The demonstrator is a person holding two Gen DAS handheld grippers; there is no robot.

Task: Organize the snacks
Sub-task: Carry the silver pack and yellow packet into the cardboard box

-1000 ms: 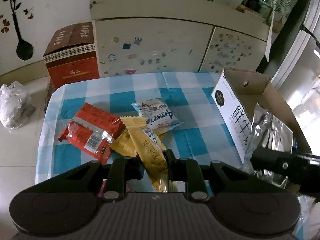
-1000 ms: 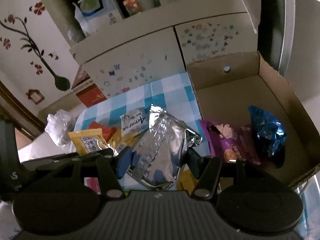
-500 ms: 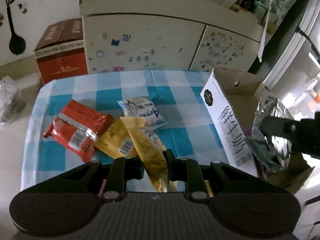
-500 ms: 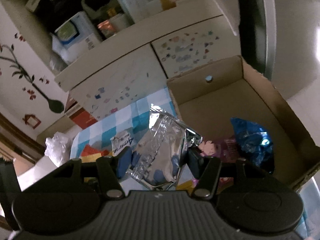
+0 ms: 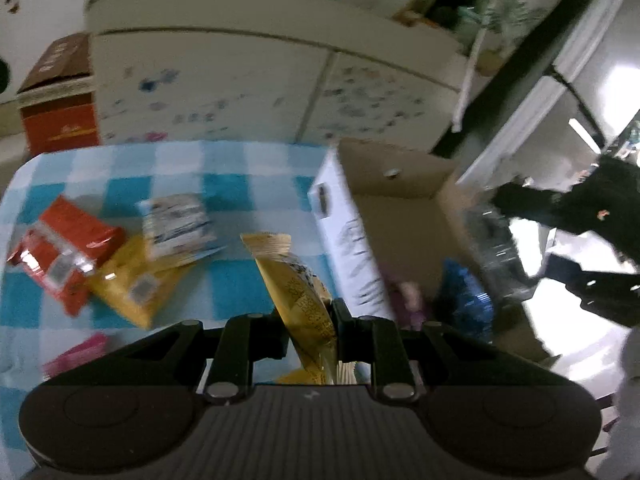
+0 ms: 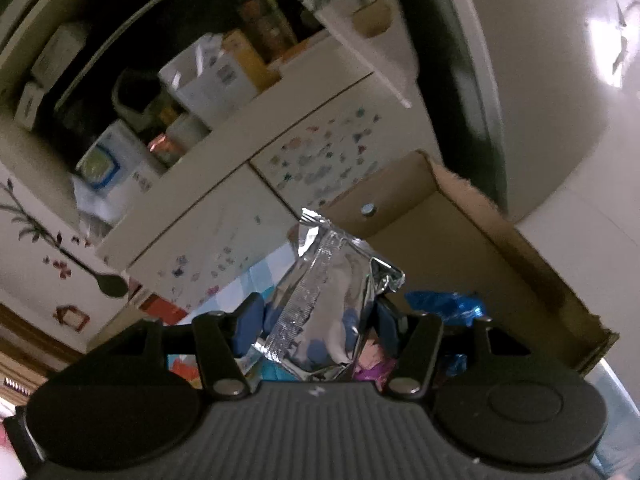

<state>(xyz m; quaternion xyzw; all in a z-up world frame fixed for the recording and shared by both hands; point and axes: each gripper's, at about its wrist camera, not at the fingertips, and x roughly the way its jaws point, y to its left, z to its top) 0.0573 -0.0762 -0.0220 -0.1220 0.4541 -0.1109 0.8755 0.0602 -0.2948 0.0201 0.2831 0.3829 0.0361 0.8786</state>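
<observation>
My left gripper (image 5: 310, 320) is shut on a yellow snack packet (image 5: 294, 280), held above the blue checked tablecloth (image 5: 236, 184) just left of the open cardboard box (image 5: 400, 216). My right gripper (image 6: 316, 316) is shut on a silver foil snack bag (image 6: 324, 296), held high near the box (image 6: 460, 232). A blue bag (image 5: 460, 292) and a purple packet (image 5: 404, 300) lie inside the box. The right gripper also shows in the left wrist view (image 5: 568, 216), beyond the box.
On the cloth lie a red packet (image 5: 68, 248), a yellow packet (image 5: 132, 280), a white-blue packet (image 5: 176, 224) and a pink one (image 5: 76, 356). A white cabinet (image 5: 248, 80) stands behind the table; a red carton (image 5: 60, 108) sits on the floor at left.
Both grippers have swung right toward the box, each keeping its packet. The right gripper has risen and tilted upward, so its view now shows more of the cabinet shelves.
</observation>
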